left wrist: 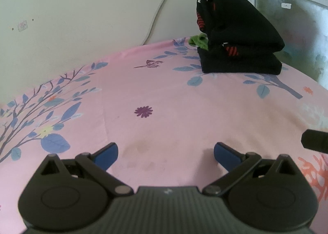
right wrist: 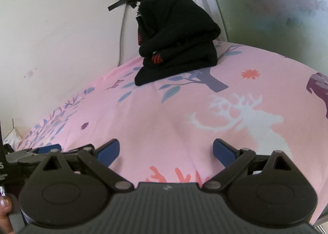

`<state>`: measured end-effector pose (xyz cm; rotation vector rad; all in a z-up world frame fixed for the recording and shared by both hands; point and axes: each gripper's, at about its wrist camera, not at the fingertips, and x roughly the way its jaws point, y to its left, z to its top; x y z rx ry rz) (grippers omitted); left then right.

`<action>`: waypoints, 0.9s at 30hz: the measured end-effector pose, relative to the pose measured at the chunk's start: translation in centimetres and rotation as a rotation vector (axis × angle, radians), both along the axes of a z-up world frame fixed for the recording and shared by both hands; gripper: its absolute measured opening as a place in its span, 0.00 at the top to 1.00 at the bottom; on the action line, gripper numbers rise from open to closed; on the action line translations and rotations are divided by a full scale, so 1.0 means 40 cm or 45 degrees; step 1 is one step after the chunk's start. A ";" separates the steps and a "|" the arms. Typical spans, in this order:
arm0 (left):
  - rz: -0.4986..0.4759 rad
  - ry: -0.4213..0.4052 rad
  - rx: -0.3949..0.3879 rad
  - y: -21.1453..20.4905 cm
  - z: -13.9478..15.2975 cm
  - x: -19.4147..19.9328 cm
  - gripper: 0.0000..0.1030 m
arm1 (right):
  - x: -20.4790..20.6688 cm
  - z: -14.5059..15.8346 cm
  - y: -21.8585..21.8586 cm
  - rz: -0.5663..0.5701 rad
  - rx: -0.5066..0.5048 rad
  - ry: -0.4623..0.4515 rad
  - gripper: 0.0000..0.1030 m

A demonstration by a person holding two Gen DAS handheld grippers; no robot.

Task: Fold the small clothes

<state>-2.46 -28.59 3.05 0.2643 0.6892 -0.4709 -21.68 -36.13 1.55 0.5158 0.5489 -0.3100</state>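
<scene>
Now folded black clothes (left wrist: 239, 49) stacked upright by wall (left wrist: 82, 8), both claws spread.

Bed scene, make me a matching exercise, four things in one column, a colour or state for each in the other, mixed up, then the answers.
Column one:
1. pile of clothes
2. bedsheet
3. left gripper
4. green garment

Column two:
A. open, holding nothing
B. pink with leaf and flower prints
C. black with red stripes, stacked by the wall
D. peeking out behind the pile

Pairs: 1-C, 2-B, 3-A, 4-D
</scene>
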 end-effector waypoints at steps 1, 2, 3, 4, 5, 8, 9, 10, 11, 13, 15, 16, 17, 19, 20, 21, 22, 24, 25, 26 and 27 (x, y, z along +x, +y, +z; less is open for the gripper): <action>-0.004 0.000 0.001 0.001 0.000 -0.001 0.00 | -0.002 0.000 0.001 -0.001 0.002 -0.002 0.12; -0.005 0.003 0.004 0.001 -0.001 -0.001 0.00 | -0.003 0.000 0.001 -0.001 0.006 -0.005 0.12; -0.004 0.002 0.006 0.002 -0.001 -0.002 0.00 | -0.004 0.000 0.002 -0.003 0.009 -0.008 0.12; -0.002 0.000 0.007 0.004 -0.001 -0.003 0.00 | -0.005 0.000 0.002 -0.002 0.011 -0.010 0.12; 0.004 -0.002 0.009 0.005 -0.001 -0.003 0.00 | -0.005 -0.001 0.000 0.000 0.011 -0.011 0.12; 0.010 0.000 0.016 0.006 0.000 -0.003 0.00 | -0.005 -0.001 0.001 0.006 0.011 -0.013 0.12; 0.011 -0.001 0.017 0.007 0.001 -0.002 0.00 | -0.005 -0.001 0.002 0.010 0.011 -0.014 0.12; 0.019 -0.005 0.022 0.007 0.002 -0.003 0.00 | -0.006 0.000 0.005 0.013 0.009 -0.015 0.12; 0.029 -0.011 0.028 0.007 0.003 -0.004 0.00 | -0.007 0.000 0.007 0.018 0.007 -0.016 0.12; 0.045 -0.022 0.042 0.006 0.007 -0.009 0.00 | -0.007 0.002 0.009 0.022 0.005 -0.018 0.12; 0.058 -0.034 0.049 0.008 0.017 -0.018 0.00 | -0.009 0.004 0.011 0.018 0.003 -0.022 0.12; 0.059 -0.039 0.047 0.011 0.022 -0.021 0.00 | -0.010 0.006 0.012 0.014 -0.001 -0.026 0.12; 0.060 -0.045 0.048 0.013 0.029 -0.026 0.00 | -0.011 0.009 0.012 0.010 -0.011 -0.031 0.12; 0.062 -0.055 0.050 0.016 0.041 -0.033 0.00 | -0.016 0.018 0.017 0.006 -0.038 -0.050 0.12; 0.062 -0.059 0.050 0.017 0.048 -0.038 0.00 | -0.019 0.023 0.020 0.005 -0.049 -0.058 0.12; 0.059 -0.059 0.046 0.018 0.054 -0.042 0.00 | -0.022 0.027 0.023 0.004 -0.059 -0.067 0.12; 0.056 -0.056 0.043 0.018 0.059 -0.043 0.00 | -0.023 0.031 0.025 0.005 -0.071 -0.076 0.12; 0.053 -0.047 0.031 0.021 0.067 -0.049 0.00 | -0.029 0.039 0.031 0.004 -0.093 -0.098 0.12; 0.056 -0.046 0.028 0.022 0.070 -0.051 0.00 | -0.033 0.044 0.034 0.000 -0.108 -0.112 0.12; 0.063 -0.045 0.026 0.024 0.073 -0.053 0.00 | -0.036 0.048 0.037 -0.004 -0.121 -0.124 0.12; 0.069 -0.036 0.030 0.025 0.075 -0.053 0.00 | -0.040 0.052 0.040 -0.009 -0.133 -0.135 0.12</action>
